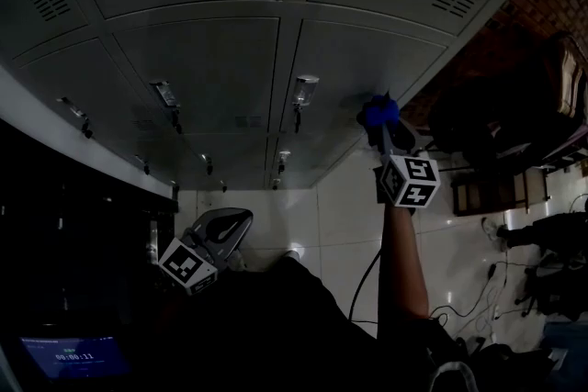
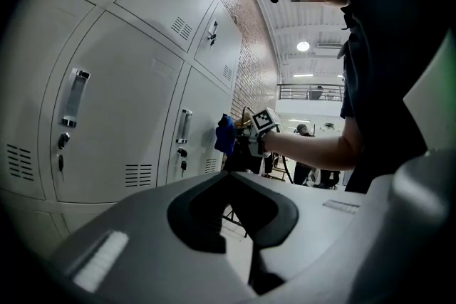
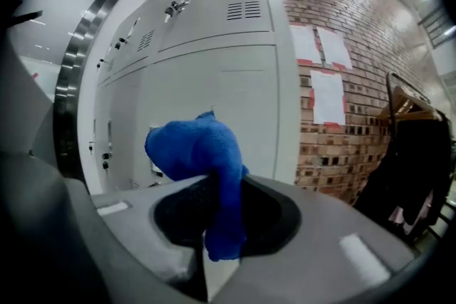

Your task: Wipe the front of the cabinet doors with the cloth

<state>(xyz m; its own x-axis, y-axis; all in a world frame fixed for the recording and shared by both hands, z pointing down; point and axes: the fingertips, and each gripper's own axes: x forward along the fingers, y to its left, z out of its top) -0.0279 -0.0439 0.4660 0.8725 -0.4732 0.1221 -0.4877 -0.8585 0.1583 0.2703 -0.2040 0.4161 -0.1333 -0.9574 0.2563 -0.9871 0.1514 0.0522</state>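
Grey metal cabinet doors (image 1: 349, 60) with handles and key locks fill the upper head view. My right gripper (image 1: 381, 126) is held up at the right-hand door, shut on a blue cloth (image 1: 378, 112). In the right gripper view the cloth (image 3: 199, 153) bulges out of the jaws, close to the door (image 3: 235, 89); contact with it cannot be told. The left gripper view shows the cloth (image 2: 225, 133) beside that door's right part. My left gripper (image 1: 237, 220) hangs low and away from the doors, shut with nothing in it (image 2: 242, 224).
A brick wall (image 3: 342, 25) with paper sheets (image 3: 328, 96) adjoins the cabinets on the right. A rack of dark clothes (image 3: 420, 153) stands by it. Cables (image 1: 487, 280) lie on the pale tiled floor. A small lit screen (image 1: 73, 353) sits at lower left.
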